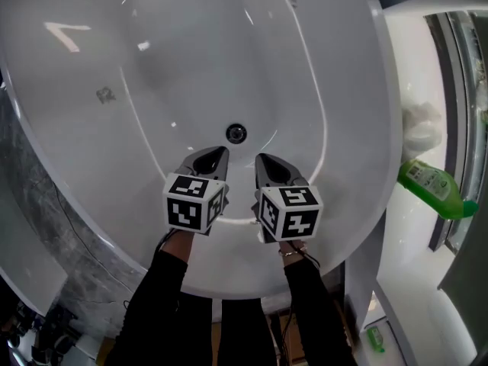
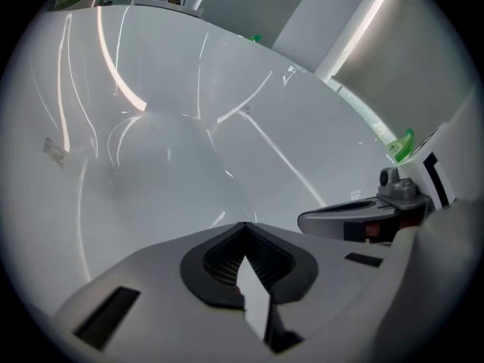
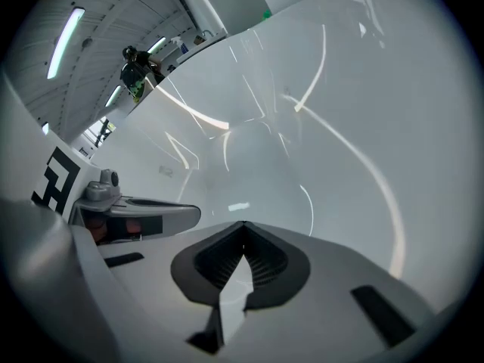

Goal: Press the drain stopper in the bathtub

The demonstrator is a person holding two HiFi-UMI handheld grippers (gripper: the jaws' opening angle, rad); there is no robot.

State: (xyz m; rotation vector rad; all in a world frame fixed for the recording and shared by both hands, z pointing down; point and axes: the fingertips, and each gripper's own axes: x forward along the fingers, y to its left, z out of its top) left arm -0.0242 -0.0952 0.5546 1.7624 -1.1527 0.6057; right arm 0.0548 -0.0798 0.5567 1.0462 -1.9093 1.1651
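left tongs (image 1: 220, 152) and right tongs (image 1: 260, 158) both together, empty, near drain stopper (image 1: 236, 133); green bottle (image 1: 433, 188) label illegible

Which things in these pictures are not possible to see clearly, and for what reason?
- Stopper: too small in the head view to tell whether it is up or pressed down; neither gripper view shows it.
- Tub: its far end is cut off by the head view's top edge.
- Bottle: its print is too small to read in the head view.
- Mark on the tub wall: too small to read.
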